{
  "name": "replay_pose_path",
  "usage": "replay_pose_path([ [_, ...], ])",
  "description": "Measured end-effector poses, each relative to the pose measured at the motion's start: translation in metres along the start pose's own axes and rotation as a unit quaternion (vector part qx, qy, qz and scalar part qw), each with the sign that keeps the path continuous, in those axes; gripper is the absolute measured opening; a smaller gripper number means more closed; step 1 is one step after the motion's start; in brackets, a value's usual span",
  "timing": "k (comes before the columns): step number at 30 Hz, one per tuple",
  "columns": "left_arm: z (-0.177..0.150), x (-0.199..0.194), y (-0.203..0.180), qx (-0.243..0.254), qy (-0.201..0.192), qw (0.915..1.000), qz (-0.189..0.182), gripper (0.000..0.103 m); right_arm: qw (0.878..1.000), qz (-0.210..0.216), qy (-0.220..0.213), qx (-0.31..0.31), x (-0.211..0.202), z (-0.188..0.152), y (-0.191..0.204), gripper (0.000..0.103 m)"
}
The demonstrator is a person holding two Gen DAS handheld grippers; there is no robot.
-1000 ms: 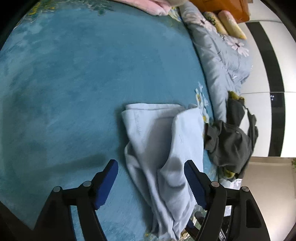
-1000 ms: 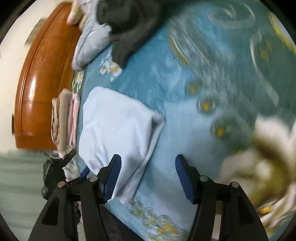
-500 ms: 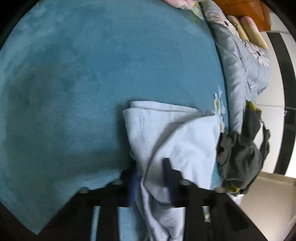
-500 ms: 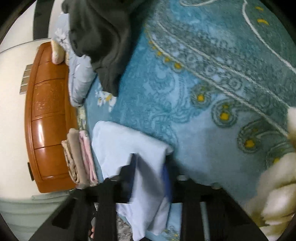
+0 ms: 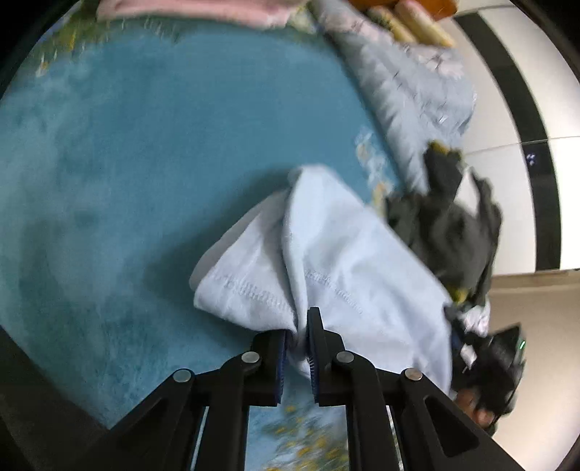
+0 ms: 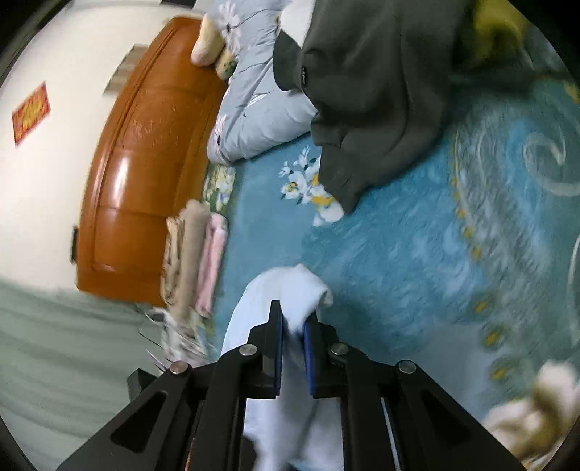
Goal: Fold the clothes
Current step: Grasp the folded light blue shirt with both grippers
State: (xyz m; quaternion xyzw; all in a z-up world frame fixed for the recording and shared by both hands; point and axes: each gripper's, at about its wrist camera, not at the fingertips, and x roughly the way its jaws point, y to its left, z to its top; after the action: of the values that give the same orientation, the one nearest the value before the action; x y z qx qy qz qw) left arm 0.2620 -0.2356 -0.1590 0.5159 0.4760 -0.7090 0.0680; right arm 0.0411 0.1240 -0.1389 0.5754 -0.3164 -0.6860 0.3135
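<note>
A pale blue garment [image 5: 326,253] is partly folded and lifted off the teal bedspread [image 5: 145,163]. My left gripper [image 5: 298,337] is shut on its stitched hem edge. My right gripper [image 6: 293,328] is shut on another edge of the same garment [image 6: 286,293], which hangs down between and below the fingers. A dark grey garment [image 5: 453,224] lies crumpled just beyond the blue one; in the right wrist view it [image 6: 369,90] lies at the top over the bedding.
A stack of folded beige and pink clothes [image 6: 195,261] lies by the orange wooden headboard [image 6: 145,163]. A grey floral quilt [image 6: 261,108] is bunched near it. The pink clothes [image 5: 181,11] show at the top of the left view.
Both grippers went from open above the flat blue garment to shut on its edges. The garment has risen off the bedspread and bunched up.
</note>
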Motion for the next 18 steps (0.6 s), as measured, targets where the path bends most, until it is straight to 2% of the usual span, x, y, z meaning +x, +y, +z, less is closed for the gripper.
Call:
replay_pose_path([
  [3,-0.004,0.021,0.018,-0.020,0.040,0.9990,0.011,0.015,0.998,-0.049,0.029,0.004,0.021,0.001,-0.017,0.010],
  [5,-0.003,0.017,0.025,-0.030,0.038,0.9988,0.003,0.016,0.996,-0.072,0.033,0.033,0.032,-0.005,-0.037,0.010],
  [7,0.001,0.009,0.027,-0.029,0.036,0.9989,-0.008,0.019,0.995,-0.071,0.024,0.064,0.033,-0.012,-0.053,0.010],
  [9,0.004,-0.001,0.026,-0.008,0.023,0.9997,-0.002,0.029,0.994,-0.063,0.013,0.090,0.031,-0.019,-0.065,0.011],
  [11,0.008,-0.013,0.027,0.018,0.002,0.9998,0.005,0.038,0.994,-0.068,0.012,0.087,0.030,-0.022,-0.063,0.015],
  [12,0.010,-0.018,0.027,0.030,-0.009,0.9995,0.008,0.043,0.994,-0.073,0.015,0.083,0.029,-0.022,-0.061,0.018],
  [15,0.025,-0.024,0.026,0.052,-0.037,0.9977,0.025,0.055,0.995,-0.070,0.027,0.070,0.023,-0.025,-0.054,0.047],
  [18,0.044,-0.015,0.028,0.049,-0.036,0.9981,0.012,0.060,0.994,-0.073,0.034,0.069,0.018,-0.035,-0.056,0.048],
])
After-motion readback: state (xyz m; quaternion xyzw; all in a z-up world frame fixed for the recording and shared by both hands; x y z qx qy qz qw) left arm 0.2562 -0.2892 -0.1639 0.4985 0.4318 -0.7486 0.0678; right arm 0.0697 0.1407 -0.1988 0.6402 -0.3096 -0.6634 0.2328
